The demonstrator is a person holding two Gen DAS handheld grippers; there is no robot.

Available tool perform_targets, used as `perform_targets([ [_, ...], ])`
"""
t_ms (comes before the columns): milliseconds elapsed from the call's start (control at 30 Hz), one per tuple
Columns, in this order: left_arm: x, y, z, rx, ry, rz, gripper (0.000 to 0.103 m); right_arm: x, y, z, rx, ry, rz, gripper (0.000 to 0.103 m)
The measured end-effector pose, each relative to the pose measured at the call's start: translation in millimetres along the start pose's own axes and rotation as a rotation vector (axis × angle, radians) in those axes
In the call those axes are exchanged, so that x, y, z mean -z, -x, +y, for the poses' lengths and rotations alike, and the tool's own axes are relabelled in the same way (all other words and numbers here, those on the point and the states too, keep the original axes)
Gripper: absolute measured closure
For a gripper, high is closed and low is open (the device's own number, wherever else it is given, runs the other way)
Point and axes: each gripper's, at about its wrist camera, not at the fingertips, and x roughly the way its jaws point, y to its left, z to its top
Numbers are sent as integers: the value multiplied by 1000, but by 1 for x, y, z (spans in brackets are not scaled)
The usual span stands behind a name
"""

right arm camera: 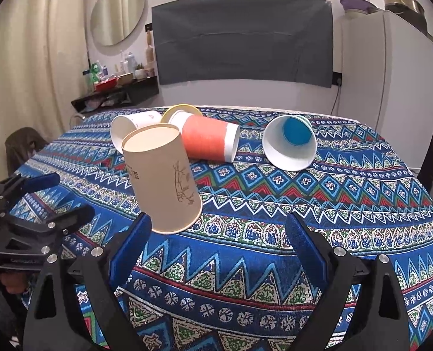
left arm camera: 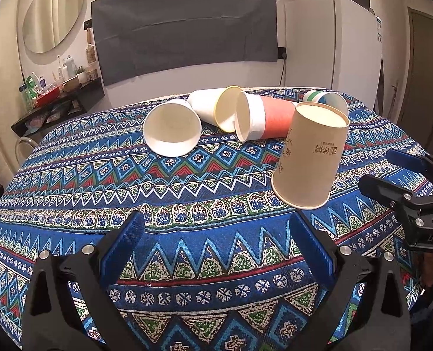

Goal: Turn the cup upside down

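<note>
The left claw [left arm camera: 216, 251] fills the bottom of its own view with its blue pads spread wide and nothing between them, only patterned cloth; the right claw [right arm camera: 218, 245] sits the same way at the bottom of its view, spread apart and empty, and it also shows at the right edge of the left view, while the left one shows at the lower left of the right view. Just beyond the right claw, touching or nearly touching its left pad in the lower centre of that frame, stands the tan cup [right arm camera: 163, 181], mouth down on the desk [right arm camera: 348, 204] with its flat base uppermost, leaning a little in the fisheye; in the left view it sits at centre right. So one cup looks already flipped, and I judge the step in hand to be the pause between cups, both claws free. Farther out, across the middle of the frames, four more lie on their sides: a white cup [left arm camera: 172, 128] with its mouth toward the camera, a yellow-rimmed cup [left arm camera: 213, 108], an orange cup [right arm camera: 209, 139] resting against the others, and a blue-bottomed cup [right arm camera: 289, 143] alone at centre right. The next move likely calls for reaching to one of these, closing gently across its thin wall so it does not crush, lifting it clear of its neighbours, then turning it rim-down
</note>
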Motion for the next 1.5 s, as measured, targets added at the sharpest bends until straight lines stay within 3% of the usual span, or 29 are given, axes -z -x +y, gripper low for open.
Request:
perform_targets([
  [267, 1, -2, 1, 31, 3, 0, 6, 0, -1, 3, 5, 13, 5, 14],
  [1500, 0, -2, 2, 29, 1, 5, 6, 0, -5, 4, 10, 21, 28, 13],
])
